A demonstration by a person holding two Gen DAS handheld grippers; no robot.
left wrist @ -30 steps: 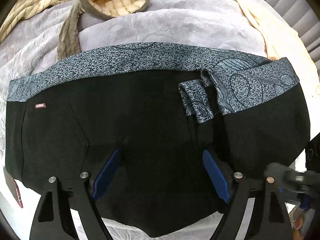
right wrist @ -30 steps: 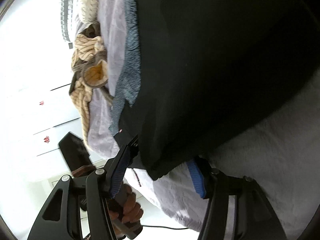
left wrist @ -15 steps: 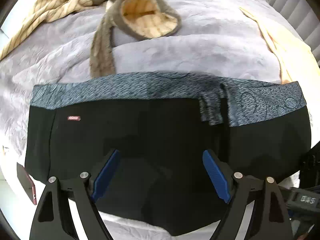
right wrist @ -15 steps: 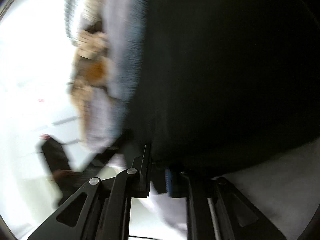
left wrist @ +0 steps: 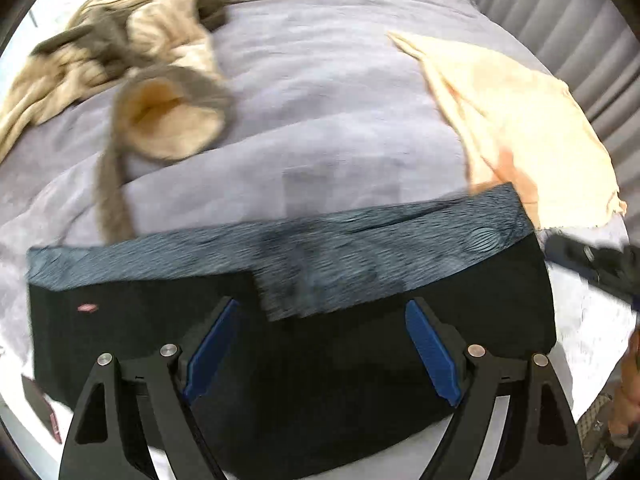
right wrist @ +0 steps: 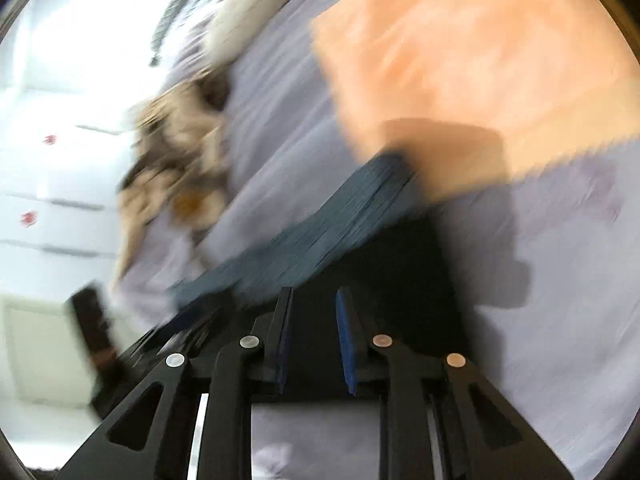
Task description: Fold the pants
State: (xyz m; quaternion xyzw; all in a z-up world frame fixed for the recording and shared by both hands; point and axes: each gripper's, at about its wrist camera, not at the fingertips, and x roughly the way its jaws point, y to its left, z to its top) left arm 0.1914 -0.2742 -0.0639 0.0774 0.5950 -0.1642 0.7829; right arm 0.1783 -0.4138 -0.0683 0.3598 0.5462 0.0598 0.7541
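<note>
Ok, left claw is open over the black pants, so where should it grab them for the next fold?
Probably the near black hem of the pants, from the near side. That edge lies flat and loose right between the open left claw fingers, while the patterned waistband sits farther off, across the bed.

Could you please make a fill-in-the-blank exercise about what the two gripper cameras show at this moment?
1. The black pants have a patterned ___ waistband.
2. The pants lie on a ___ bedspread.
3. In its own camera, the left gripper has its jaws ___.
4. To the right of the pants, in the left camera, lies a ___ cloth.

Missing words: blue-grey; lavender; open; peach
</note>
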